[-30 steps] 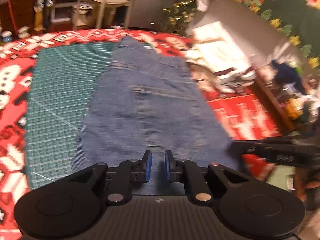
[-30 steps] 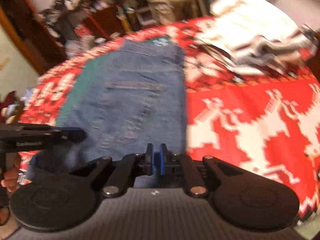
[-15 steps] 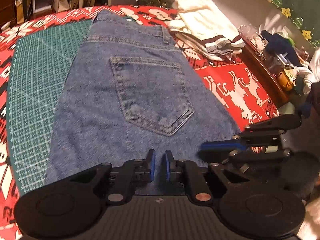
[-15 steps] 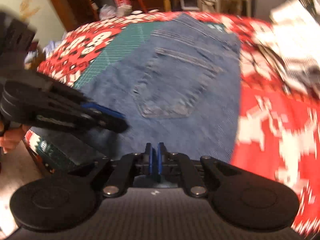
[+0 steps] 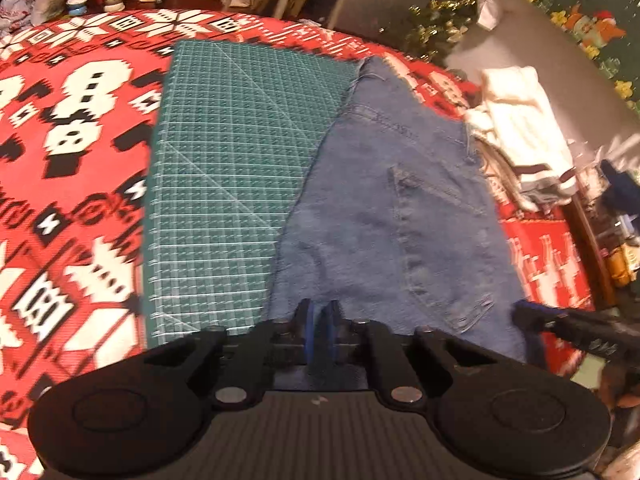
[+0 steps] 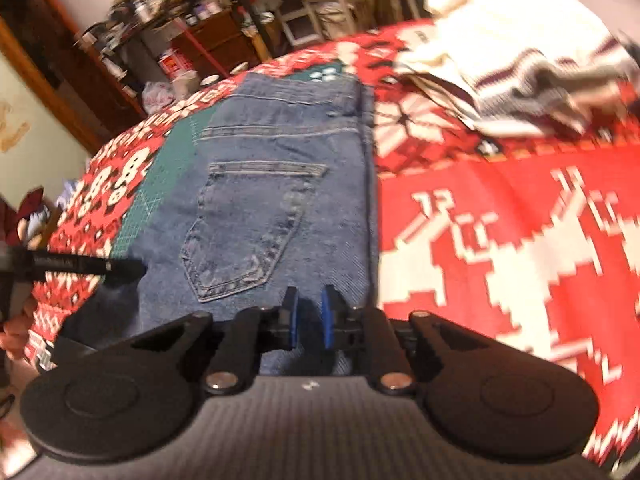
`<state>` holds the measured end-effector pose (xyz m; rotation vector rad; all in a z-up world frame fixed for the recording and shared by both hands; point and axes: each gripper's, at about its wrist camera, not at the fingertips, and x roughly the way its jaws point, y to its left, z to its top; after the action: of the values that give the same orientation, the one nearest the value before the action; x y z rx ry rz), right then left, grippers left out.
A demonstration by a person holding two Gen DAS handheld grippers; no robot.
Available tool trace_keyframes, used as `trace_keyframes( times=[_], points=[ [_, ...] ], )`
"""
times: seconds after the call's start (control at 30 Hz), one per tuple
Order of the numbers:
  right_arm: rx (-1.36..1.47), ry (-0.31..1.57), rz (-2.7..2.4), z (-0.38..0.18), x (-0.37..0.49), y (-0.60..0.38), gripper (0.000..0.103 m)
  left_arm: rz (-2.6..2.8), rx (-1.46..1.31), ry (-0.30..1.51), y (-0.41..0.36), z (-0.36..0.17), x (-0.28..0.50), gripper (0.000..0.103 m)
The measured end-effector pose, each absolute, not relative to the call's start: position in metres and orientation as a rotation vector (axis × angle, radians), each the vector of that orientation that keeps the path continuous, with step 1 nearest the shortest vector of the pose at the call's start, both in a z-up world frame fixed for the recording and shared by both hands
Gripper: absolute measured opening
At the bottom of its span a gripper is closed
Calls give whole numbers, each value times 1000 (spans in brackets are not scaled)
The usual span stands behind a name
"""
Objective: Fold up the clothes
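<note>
Seen from the left wrist, the left claw (image 5: 319, 330) hung over the near edge of a pair of blue jeans (image 5: 400, 216), its blue-padded fingers (image 5: 308, 332) nearly closed with only a thin gap between them; whether denim was pinched there could not be told. The jeans lay flat ahead of the claw and to its right, back pocket (image 5: 436, 248) facing up, with the waistband at the far end. A green cutting mat (image 5: 236, 168) stretched ahead and to the left of the claw, partly under the denim, on a red patterned tablecloth (image 5: 72, 152). A heap of white clothes (image 5: 520, 132) sat beyond the jeans to the far right, and the right claw (image 5: 532, 320) reached in from the right, close to the near right corner of the jeans. Seen from the right wrist, that right claw (image 6: 308, 316) stood with its fingers (image 6: 326, 320) clearly apart and nothing between them, poised above the near hem of the jeans (image 6: 280, 184), which ran straight ahead. The red tablecloth (image 6: 500, 240) spread to the claw's right, the white clothes (image 6: 520, 60) far ahead on the right, and the left claw (image 6: 120, 268) entered from the left at the denim's edge.
</note>
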<state>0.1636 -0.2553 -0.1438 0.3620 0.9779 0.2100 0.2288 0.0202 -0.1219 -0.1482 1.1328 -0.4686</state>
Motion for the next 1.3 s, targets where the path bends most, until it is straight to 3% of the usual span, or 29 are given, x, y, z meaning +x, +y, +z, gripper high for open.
trace_keyframes(
  times=[0.23, 0.4, 0.83, 0.97, 1.3],
  points=[
    [369, 966, 168, -138, 157, -260, 21, -443, -182, 1100, 29, -117, 232, 6],
    [339, 874, 236, -121, 162, -244, 21, -469, -236, 1070, 20, -117, 244, 6],
    [313, 922, 153, -147, 188, -246, 19, -434, -219, 1081, 17, -129, 256, 3],
    [311, 915, 158, -146, 189, -245, 26, -443, -230, 1028, 15, -121, 255, 4],
    [283, 853, 184, -131, 201, -243, 26, -464, -272, 962, 5, -112, 268, 4]
  ],
)
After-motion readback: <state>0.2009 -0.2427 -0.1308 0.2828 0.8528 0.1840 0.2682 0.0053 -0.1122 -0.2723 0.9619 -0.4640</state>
